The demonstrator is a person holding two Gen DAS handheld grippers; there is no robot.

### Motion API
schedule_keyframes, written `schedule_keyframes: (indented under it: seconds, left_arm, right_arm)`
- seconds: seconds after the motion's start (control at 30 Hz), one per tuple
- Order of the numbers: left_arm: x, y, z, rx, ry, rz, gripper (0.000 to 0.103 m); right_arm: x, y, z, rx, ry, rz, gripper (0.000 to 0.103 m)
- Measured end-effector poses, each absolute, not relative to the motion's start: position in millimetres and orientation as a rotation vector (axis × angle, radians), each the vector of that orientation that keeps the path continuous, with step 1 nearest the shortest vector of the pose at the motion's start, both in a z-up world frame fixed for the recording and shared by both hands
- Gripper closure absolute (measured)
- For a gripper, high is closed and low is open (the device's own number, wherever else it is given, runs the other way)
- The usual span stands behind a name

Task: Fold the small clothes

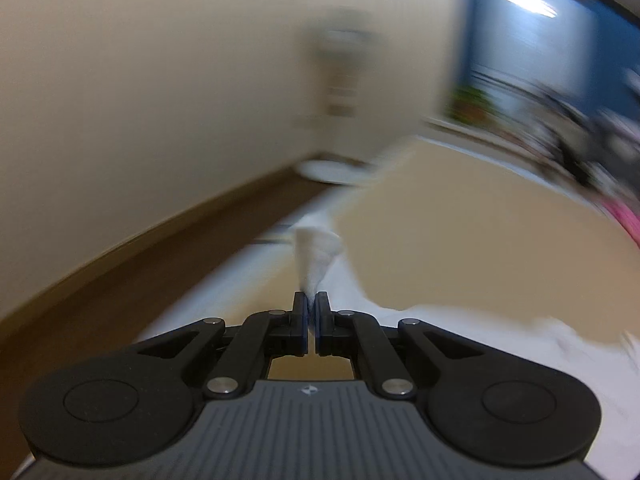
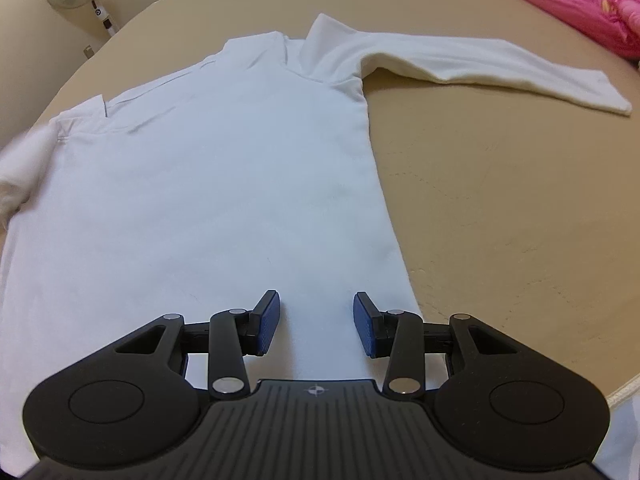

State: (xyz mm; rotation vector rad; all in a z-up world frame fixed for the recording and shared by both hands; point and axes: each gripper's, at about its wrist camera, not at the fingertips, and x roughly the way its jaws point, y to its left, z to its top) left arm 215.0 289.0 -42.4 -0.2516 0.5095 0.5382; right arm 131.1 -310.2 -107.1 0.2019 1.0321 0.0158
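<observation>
Here one white shirt [image 2: 208,184], two tools.

Two matching black handheld grippers with blue-padded jaws

The left matte black plastic gripper [image 1: 311,300] and the right matte black plastic gripper [image 2: 316,316] each have a ribbed dark grey base plate with a small white crosshair mark, two round black discs at the sides, linkage arms pinned by silver rivets, and ridged blue pads.
</observation>
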Motion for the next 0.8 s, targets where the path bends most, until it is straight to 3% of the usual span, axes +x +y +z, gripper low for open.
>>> schedule_keyframes:
  seconds: [0.23, 0.47, 0.57, 0.67, 0.8]
  left_arm:
    - [138, 425, -63, -0.49, 0.474, 0.775, 0.1]
    - [109, 502, -102, -0.811, 0.486, 0.675, 0.098]
    - [99, 545, -131, -1.101, 0.476, 0.623, 0.084]
    - [92, 558, -148, -1.237, 0.476, 0.626, 0.08]
    - [91, 556, -142, -1.202, 0.488, 0.609, 0.08]
  right_arm:
    - [118, -294, -110, 0.139, 0.98, -0.048, 0.06]
    - [102, -272, -95, 0.082, 0.883, -0.067, 0.061]
    - [84, -228, -72, 0.049, 0.82, 0.089, 0.06]
    - [50, -157, -55, 0.021, 0.767, 0.323, 0.061]
    - [3, -74, -61, -0.01, 0.756, 0.538, 0.062]
